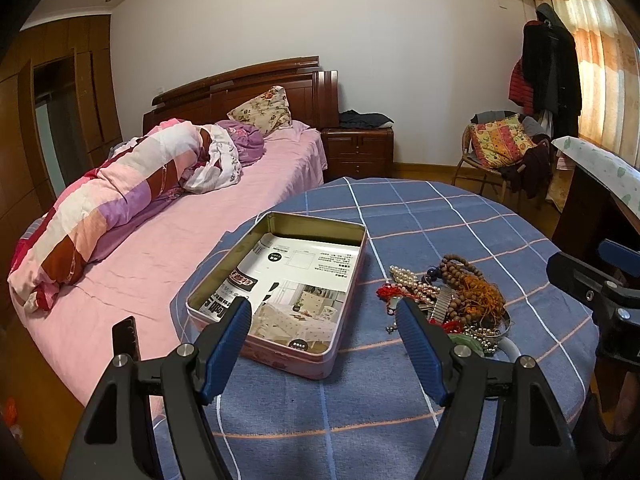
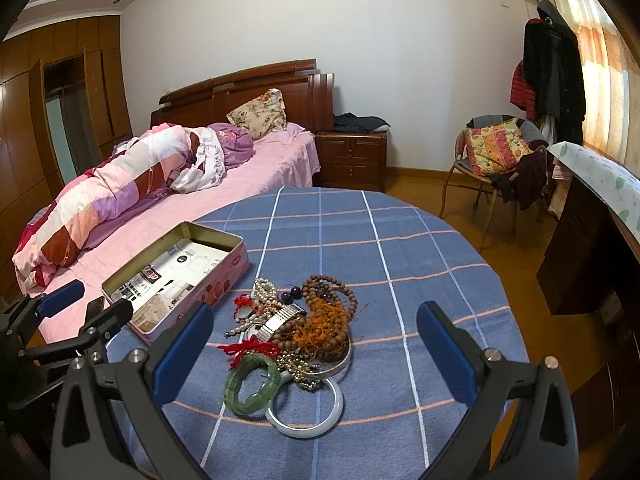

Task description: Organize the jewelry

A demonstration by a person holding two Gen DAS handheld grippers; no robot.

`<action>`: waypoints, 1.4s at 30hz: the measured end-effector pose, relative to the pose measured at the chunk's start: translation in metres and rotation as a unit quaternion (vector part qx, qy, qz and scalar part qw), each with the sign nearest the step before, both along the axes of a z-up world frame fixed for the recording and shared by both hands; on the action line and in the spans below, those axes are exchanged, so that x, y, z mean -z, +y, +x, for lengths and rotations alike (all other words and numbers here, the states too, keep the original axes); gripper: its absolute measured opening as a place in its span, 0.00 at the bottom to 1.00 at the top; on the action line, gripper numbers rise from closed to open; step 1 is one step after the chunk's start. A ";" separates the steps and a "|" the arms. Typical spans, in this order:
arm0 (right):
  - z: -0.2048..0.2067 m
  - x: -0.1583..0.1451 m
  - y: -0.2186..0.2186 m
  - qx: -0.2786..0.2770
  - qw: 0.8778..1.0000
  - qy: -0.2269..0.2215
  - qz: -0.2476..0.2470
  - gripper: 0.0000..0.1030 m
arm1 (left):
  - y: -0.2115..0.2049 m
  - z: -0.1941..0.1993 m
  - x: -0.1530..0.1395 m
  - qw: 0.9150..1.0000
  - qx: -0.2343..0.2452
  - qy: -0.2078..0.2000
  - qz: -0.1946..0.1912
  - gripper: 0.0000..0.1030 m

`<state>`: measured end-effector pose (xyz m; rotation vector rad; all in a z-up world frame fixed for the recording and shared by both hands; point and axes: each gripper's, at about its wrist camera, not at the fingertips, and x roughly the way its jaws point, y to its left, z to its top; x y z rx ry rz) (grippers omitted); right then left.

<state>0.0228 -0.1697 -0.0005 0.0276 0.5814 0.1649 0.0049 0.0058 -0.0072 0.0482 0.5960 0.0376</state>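
Pink tin (image 1: 280,300) near table's left edge | jewelry pile (image 2: 296,332) beside | both jaws wide, holding nothing

— What sort of place is this?
— A home bedroom: a bed (image 1: 192,200) with rumpled quilt (image 1: 108,208), wooden nightstand (image 1: 358,150) (clothes piled on it), wardrobe (image 1: 60,120), curtained window (image 1: 596,52).

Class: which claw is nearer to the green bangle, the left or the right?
Right. The right claw hangs open directly over the green bangle in the jewelry pile. The left claw, also open, sits off beside the tin.
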 end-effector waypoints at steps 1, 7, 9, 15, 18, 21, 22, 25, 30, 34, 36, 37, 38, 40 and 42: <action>0.000 0.000 0.000 0.000 1.000 0.000 0.000 1.00 | 0.000 0.000 0.000 1.000 0.000 0.000 0.000 0.73; -0.001 0.001 0.003 -0.003 1.000 0.001 -0.001 1.00 | 0.001 0.000 -0.001 1.000 -0.001 0.000 0.000 0.73; 0.000 0.001 0.004 -0.003 1.000 0.002 -0.002 1.00 | 0.001 0.000 -0.002 1.000 -0.001 0.000 0.000 0.73; -0.001 0.002 0.005 -0.005 1.000 0.003 -0.001 1.00 | 0.001 0.000 -0.002 1.000 -0.001 0.000 0.001 0.73; -0.001 0.002 0.006 -0.004 1.000 0.002 -0.002 1.00 | 0.002 0.000 -0.002 1.000 -0.001 0.001 0.000 0.73; -0.001 0.002 0.006 -0.004 1.000 0.003 -0.002 1.00 | 0.001 0.000 -0.002 1.000 -0.001 0.000 0.000 0.73; -0.001 0.002 0.006 -0.004 1.000 0.003 -0.002 1.00 | 0.001 0.000 -0.002 1.000 -0.001 0.000 0.000 0.73; -0.001 0.002 0.006 -0.004 1.000 0.003 -0.001 1.00 | 0.001 0.000 -0.002 1.000 -0.001 0.000 0.000 0.73; -0.001 0.002 0.006 -0.004 1.000 0.003 -0.002 1.00 | 0.002 0.000 -0.002 1.000 -0.001 0.001 0.000 0.73; -0.001 0.002 0.006 -0.004 1.000 0.004 -0.002 1.00 | 0.002 0.000 -0.002 1.000 -0.001 0.000 0.000 0.73; -0.001 0.002 0.006 -0.004 1.000 0.004 -0.002 1.00 | 0.002 0.000 -0.002 1.000 -0.001 0.000 0.000 0.73; -0.001 0.002 0.006 -0.004 1.000 0.004 -0.002 1.00 | 0.001 0.000 -0.002 1.000 -0.001 0.000 0.000 0.73; -0.001 0.002 0.006 -0.004 1.000 0.004 -0.002 1.00 | 0.001 0.000 -0.002 1.000 -0.001 0.000 0.000 0.73; 0.000 0.002 0.006 -0.004 1.000 0.004 -0.003 1.00 | 0.002 0.000 -0.002 1.000 -0.001 0.001 0.001 0.73; 0.000 0.003 0.006 -0.004 1.000 0.005 -0.002 1.00 | 0.003 0.000 -0.002 1.000 -0.001 0.001 0.000 0.73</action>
